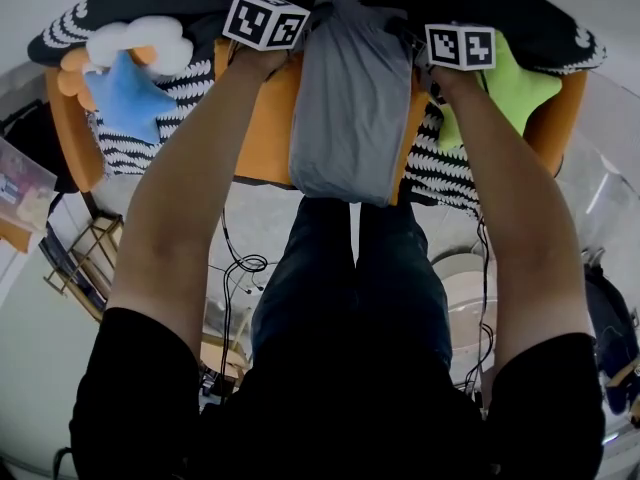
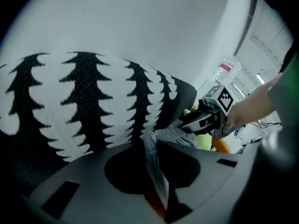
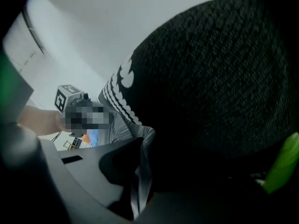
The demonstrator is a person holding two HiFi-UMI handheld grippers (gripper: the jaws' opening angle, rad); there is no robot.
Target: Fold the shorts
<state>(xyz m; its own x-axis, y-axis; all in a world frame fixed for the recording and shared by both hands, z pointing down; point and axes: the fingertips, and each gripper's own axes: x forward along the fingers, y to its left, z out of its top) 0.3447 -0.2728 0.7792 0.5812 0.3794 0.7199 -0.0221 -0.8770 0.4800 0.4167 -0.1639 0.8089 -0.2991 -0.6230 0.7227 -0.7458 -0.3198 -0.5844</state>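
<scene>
Left gripper [image 2: 156, 174] and right gripper [image 3: 135, 183] each clamp a shorts [image 1: 350, 108] corner (waistband, probably). The rest hangs below them, ready to fold.

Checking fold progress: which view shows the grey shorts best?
Head view: the grey shorts show nearly whole, draped over the orange surface. The left gripper view shows only a strip pinched by the left gripper; the right gripper view the same for the right gripper.
</scene>
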